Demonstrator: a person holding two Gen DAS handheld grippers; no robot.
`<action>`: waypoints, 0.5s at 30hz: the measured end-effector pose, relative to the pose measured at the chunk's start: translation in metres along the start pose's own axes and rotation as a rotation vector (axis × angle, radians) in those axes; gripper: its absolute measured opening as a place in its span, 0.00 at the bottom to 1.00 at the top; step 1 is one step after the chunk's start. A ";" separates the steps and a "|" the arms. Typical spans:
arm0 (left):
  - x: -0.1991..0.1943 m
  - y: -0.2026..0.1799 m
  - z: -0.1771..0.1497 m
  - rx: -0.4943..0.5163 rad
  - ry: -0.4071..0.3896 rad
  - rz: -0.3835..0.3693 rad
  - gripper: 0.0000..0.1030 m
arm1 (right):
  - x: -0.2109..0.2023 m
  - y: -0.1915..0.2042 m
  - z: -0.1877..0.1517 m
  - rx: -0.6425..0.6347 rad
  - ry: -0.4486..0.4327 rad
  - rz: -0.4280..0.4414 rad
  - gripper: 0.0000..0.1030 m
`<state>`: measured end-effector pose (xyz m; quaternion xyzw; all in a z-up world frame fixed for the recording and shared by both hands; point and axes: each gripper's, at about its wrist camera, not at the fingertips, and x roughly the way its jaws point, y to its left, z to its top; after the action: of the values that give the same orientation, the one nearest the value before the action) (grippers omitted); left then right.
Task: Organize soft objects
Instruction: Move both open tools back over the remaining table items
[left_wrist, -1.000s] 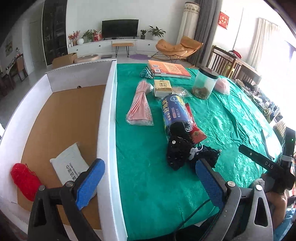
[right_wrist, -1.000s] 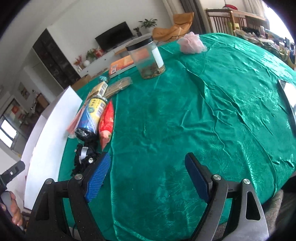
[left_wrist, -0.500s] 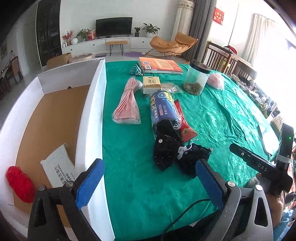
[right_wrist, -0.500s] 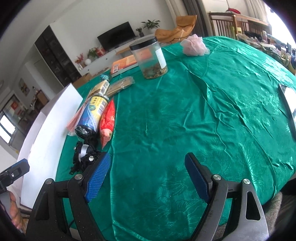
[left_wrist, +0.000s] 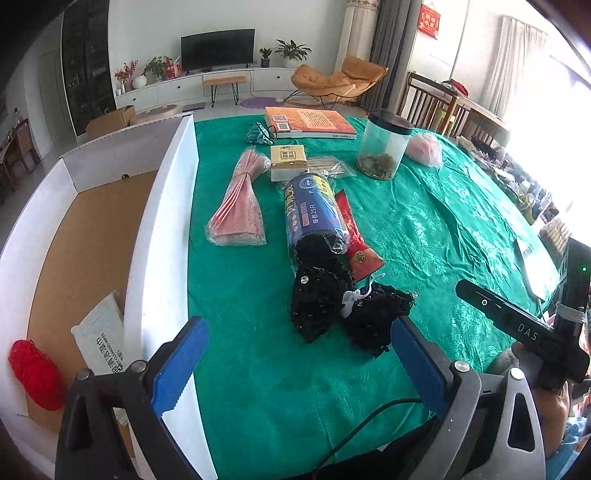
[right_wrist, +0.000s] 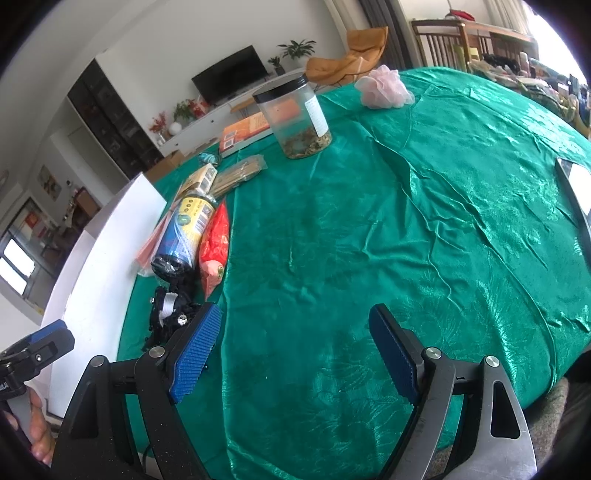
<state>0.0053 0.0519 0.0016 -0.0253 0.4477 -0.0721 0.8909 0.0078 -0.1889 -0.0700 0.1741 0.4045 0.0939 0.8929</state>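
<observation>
A black lacy fabric bundle (left_wrist: 343, 306) lies on the green tablecloth, just ahead of my open, empty left gripper (left_wrist: 295, 350). It also shows in the right wrist view (right_wrist: 168, 314), left of my open, empty right gripper (right_wrist: 291, 347). A white box with a cardboard floor (left_wrist: 92, 236) stands at the left; it holds a red mesh ball (left_wrist: 35, 373) and a white wipes packet (left_wrist: 101, 339). A pink folded cloth pack (left_wrist: 240, 206) and a pink mesh puff (right_wrist: 384, 88) lie farther back.
A blue roll of bags (left_wrist: 314, 210), a red packet (left_wrist: 354, 240), a yellow box (left_wrist: 288, 160), an orange book (left_wrist: 310, 122) and a clear jar (left_wrist: 384, 147) lie on the table. The box's white wall (left_wrist: 162, 236) runs beside the left gripper.
My left gripper has moved right, from over the box wall to over the cloth, facing the black bundle. The right gripper has shifted slightly; both stay open.
</observation>
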 end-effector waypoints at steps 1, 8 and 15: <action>0.001 -0.001 0.000 -0.001 0.002 -0.002 0.95 | 0.000 0.000 0.000 0.002 0.000 0.002 0.83; 0.009 -0.003 0.012 0.007 0.051 -0.042 0.95 | 0.001 -0.002 0.000 0.014 0.009 0.010 0.83; 0.033 0.026 0.105 -0.079 0.065 -0.129 0.95 | -0.004 -0.006 0.000 0.037 -0.010 0.028 0.83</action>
<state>0.1117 0.0705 0.0356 -0.0870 0.4765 -0.1123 0.8677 0.0058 -0.1957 -0.0698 0.1966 0.3993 0.0979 0.8901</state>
